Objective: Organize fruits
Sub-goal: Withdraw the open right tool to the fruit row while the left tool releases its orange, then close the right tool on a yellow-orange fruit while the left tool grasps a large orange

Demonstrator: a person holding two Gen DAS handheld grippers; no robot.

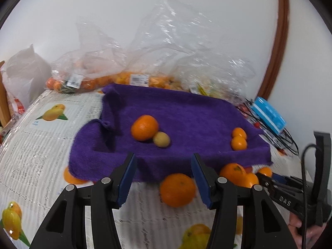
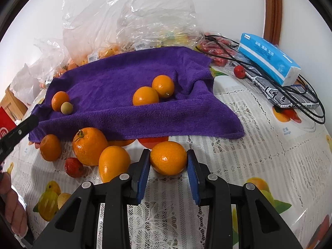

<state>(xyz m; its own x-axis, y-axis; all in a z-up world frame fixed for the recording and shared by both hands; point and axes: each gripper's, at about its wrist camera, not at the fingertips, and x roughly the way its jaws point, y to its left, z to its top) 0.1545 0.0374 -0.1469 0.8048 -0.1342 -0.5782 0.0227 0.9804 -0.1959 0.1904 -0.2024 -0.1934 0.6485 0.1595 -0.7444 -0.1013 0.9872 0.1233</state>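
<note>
Right claw [image 2: 168,164] is clamped on a small orange [image 2: 168,158] at lower centre, on the bench [image 2: 259,166] below the purple towel [image 2: 124,95]. Next: lift it onto the towel. Left claw [image 1: 164,176] stands apart, empty.

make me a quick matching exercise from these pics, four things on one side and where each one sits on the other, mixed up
Things:
1. small orange kumquat
2. pale round longan-like fruit
3. blue and white tissue pack
4. small red berry-like fruit

Places:
A. on the black cables and patterned case
B. between the right gripper pads
C. on the purple towel
D. on the tablecloth by the loose oranges

Pairs: 1-B, 2-C, 3-A, 4-D
</note>
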